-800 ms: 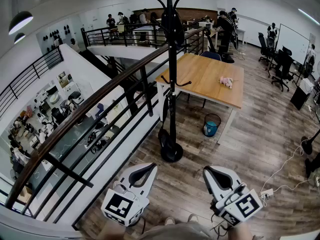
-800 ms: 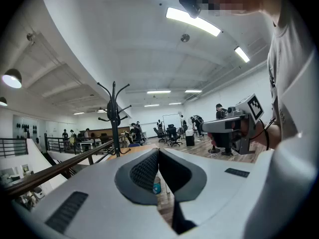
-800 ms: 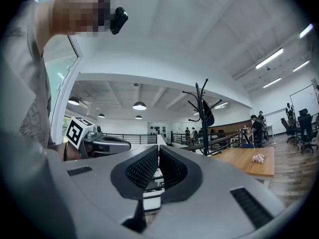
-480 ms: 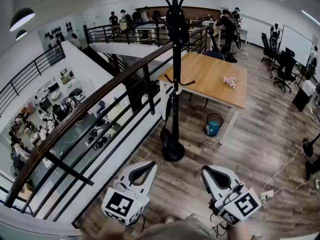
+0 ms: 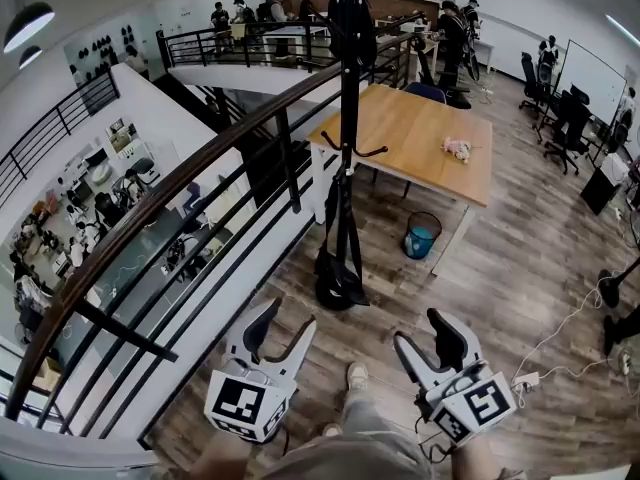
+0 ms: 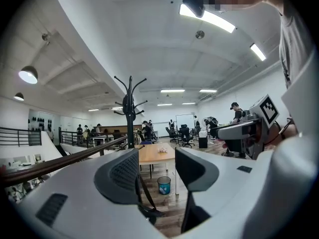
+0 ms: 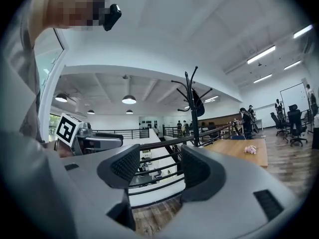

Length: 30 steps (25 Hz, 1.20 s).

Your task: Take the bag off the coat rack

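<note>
A black coat rack (image 5: 348,118) stands on the wood floor by the railing, straight ahead of me. A dark bag-like shape (image 5: 352,23) hangs near its top hooks. Black straps (image 5: 343,230) hang from the lower hooks down to the base. Both grippers are low in the head view, well short of the rack. The left gripper (image 5: 285,323) and the right gripper (image 5: 420,330) are open with nothing between the jaws. The left gripper view shows the rack (image 6: 130,126) just left of its open gripper (image 6: 157,168). The right gripper view has the rack (image 7: 193,116) above its open gripper (image 7: 160,166).
A dark railing (image 5: 200,173) runs along the left over a drop to a lower floor. Right of the rack stand a wooden table (image 5: 410,133) with a pink toy (image 5: 457,148) and a blue bin (image 5: 421,238). A power strip (image 5: 525,378) lies on the floor. My shoe (image 5: 356,374) shows between the grippers.
I have stepped closer to the rack, and a shoe now shows. Both grippers have tilted up and forward, jaws still wide. The straps on the rack's lower half show more plainly.
</note>
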Available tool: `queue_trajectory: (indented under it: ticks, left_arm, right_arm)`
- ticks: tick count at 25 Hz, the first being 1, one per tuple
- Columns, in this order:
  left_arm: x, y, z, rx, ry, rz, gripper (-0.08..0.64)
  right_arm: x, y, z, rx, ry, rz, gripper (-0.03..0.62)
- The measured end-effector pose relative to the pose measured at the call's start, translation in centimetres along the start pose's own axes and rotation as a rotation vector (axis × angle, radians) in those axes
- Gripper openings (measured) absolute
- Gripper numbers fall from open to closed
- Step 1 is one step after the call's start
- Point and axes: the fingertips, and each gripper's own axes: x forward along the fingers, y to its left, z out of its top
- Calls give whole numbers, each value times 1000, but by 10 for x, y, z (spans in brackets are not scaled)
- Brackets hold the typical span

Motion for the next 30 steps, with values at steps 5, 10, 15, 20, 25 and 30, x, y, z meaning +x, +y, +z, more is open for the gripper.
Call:
queue_trajectory:
  ticks: [5, 10, 15, 20, 25, 30]
  left_arm:
    - [55, 16, -18, -2, 51, 13, 236]
    - [112, 45, -21, -9, 95, 45, 236]
    - [162, 75, -17, 0, 118, 77, 236]
    - [211, 89, -21, -11, 127, 88, 236]
    - [239, 113, -19, -7, 143, 108, 236]
    - [252, 129, -29, -11, 177, 103, 236]
  right_arm:
    - [51, -36, -25, 21, 55, 36, 258]
    - [114, -75, -21, 22, 65, 88, 258]
    - [163, -114, -15, 13, 84, 119, 258]
    - [194, -150, -13, 37, 99, 156, 256]
    - [233, -167, -16, 26, 128, 189, 257]
    - [262, -169, -21, 17, 154, 210, 256]
